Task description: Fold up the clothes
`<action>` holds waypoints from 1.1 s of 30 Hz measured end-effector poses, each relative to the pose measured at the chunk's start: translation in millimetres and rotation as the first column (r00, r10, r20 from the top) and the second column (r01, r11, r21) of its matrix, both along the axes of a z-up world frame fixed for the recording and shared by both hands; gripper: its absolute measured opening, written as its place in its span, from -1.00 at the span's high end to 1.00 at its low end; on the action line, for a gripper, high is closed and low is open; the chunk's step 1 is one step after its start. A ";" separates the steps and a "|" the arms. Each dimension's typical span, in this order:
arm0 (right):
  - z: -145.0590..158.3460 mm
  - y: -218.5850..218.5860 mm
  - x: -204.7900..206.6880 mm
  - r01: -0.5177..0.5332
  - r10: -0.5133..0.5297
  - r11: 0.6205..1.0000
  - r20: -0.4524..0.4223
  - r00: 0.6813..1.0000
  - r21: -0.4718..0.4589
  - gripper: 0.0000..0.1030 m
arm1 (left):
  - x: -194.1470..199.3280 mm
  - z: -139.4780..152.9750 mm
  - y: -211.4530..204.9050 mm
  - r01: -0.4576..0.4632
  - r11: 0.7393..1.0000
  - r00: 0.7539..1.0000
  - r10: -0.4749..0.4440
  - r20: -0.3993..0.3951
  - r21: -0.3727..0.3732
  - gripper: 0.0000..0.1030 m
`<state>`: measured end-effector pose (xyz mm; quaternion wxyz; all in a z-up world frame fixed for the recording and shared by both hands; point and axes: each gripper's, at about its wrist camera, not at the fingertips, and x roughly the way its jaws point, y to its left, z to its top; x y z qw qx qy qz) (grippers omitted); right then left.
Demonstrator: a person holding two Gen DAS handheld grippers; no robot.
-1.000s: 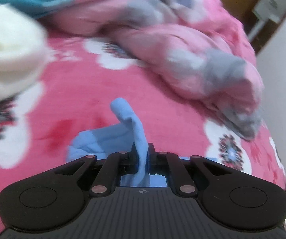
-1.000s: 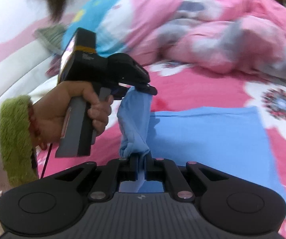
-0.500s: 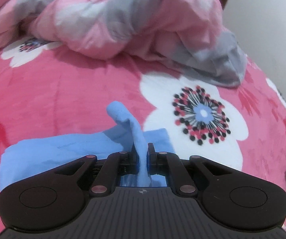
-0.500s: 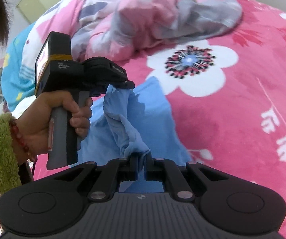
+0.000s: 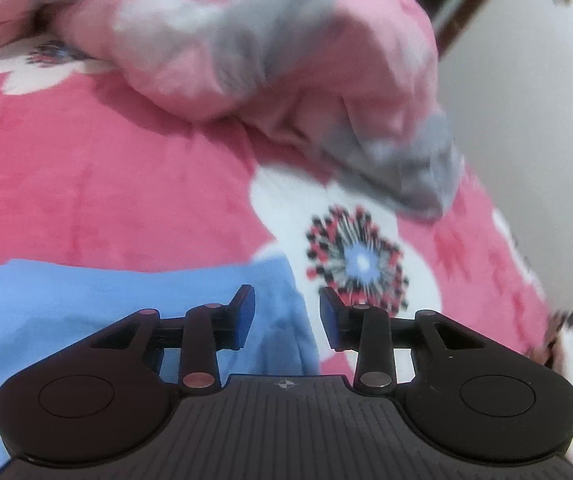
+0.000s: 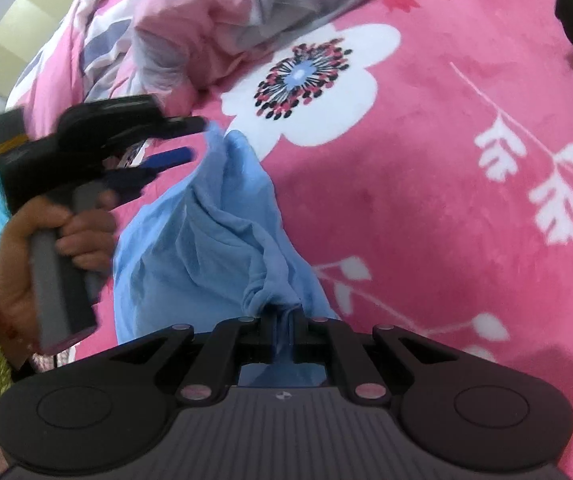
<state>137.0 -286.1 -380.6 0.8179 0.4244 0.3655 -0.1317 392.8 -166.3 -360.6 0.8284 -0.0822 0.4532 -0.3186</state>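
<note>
Right gripper (image 6: 284, 330): jaws pinched tight on a bunched corner of the light blue garment (image 6: 206, 240), nearest the onlooker.
Left gripper (image 5: 286, 316): jaws opening, nothing between the pads; blue cloth lies flat beneath them.
Garment position: spread on the pink floral blanket (image 6: 426, 200), one edge gathered up toward the right gripper.
Step in hand: likely laying a fold over; judged best to lower the right corner onto the matching edge before letting go, keeping the layers flush.
Beyond: a rumpled pink and grey quilt (image 5: 246, 48) heaped behind, near but apart from the garment.
Obstruction: none seen on the fold path.
</note>
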 end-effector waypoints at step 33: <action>-51.4 -12.8 -25.7 0.345 -0.387 0.671 -0.086 0.918 0.656 0.92 | -191.4 -31.6 128.5 0.423 0.725 0.815 -0.566 0.122 0.544 0.27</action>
